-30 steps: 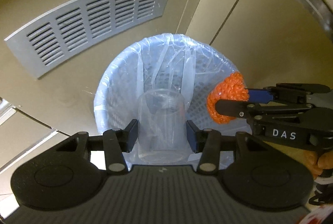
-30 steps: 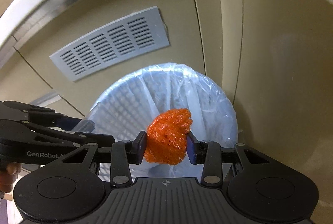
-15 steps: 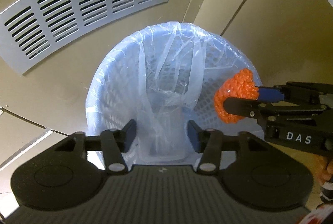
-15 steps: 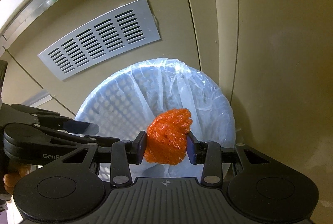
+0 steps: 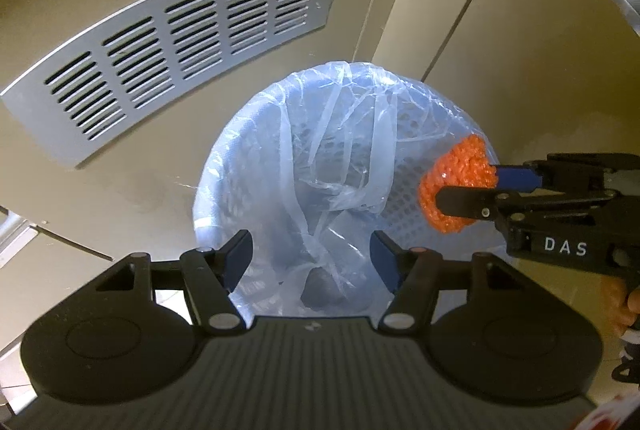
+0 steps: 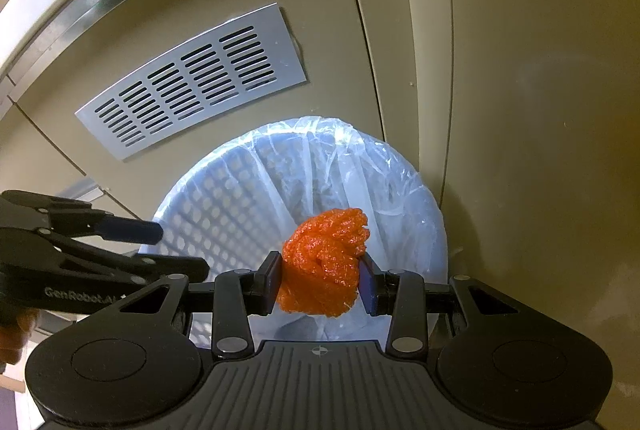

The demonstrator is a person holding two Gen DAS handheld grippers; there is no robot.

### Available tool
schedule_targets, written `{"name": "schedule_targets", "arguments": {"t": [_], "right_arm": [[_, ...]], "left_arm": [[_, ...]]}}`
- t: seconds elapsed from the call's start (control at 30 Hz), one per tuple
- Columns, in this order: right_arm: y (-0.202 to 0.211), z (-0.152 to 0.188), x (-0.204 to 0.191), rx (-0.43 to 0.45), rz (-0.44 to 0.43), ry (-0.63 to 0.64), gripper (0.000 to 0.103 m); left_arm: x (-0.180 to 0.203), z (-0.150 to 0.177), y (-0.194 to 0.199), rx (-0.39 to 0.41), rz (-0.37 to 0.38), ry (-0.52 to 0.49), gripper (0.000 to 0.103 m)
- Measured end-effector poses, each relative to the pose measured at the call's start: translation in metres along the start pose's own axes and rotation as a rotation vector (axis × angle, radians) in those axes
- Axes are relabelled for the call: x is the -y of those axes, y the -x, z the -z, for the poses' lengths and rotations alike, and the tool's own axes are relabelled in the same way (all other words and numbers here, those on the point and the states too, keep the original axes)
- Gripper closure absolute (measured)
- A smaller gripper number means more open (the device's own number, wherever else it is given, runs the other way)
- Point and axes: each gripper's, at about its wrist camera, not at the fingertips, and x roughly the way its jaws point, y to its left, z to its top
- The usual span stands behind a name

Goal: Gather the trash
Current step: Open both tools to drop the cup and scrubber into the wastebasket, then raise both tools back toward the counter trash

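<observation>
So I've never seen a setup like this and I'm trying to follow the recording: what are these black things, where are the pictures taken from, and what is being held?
There is no robot here. A person holds a black two-finger gripper in each hand, and each gripper carries a wide-angle camera looking along its fingers. One picture comes from each. Both look down into a pale blue mesh bin lined with a clear bag, standing by a beige wall with a grey vent grille. The right gripper is clamped on a crumpled orange net above the bin. The left gripper has just been opening and holds nothing; something dark lies in the bag below it.
</observation>
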Motion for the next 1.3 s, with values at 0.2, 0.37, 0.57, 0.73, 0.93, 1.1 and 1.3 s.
{"name": "schedule_targets", "arguments": {"t": [0.2, 0.37, 0.57, 0.73, 0.93, 1.1, 1.3], "right_arm": [[-0.004, 0.000, -0.004, -0.007, -0.010, 0.009, 0.063], [-0.009, -0.001, -0.008, -0.031, -0.078, 0.017, 0.053], [-0.009, 0.001, -0.015, -0.032, -0.074, 0.009, 0.044], [0.001, 0.002, -0.015, -0.030, -0.048, 0.008, 0.042], [0.022, 0.007, -0.018, -0.016, -0.039, 0.001, 0.040], [0.039, 0.007, -0.029, 0.001, -0.053, 0.019, 0.040], [0.068, 0.000, -0.045, 0.035, -0.089, 0.030, 0.040]], "left_arm": [[-0.002, 0.004, 0.006, -0.004, -0.009, 0.008, 0.041], [-0.002, 0.006, 0.008, -0.010, -0.018, 0.024, 0.041], [-0.007, 0.011, 0.018, -0.005, -0.025, 0.045, 0.041], [-0.010, 0.015, 0.029, 0.005, -0.032, 0.059, 0.041], [-0.011, 0.021, 0.043, 0.016, -0.037, 0.091, 0.041], [-0.011, 0.024, 0.062, 0.036, -0.038, 0.121, 0.041], [-0.012, 0.024, 0.101, 0.083, -0.053, 0.170, 0.041]]}}
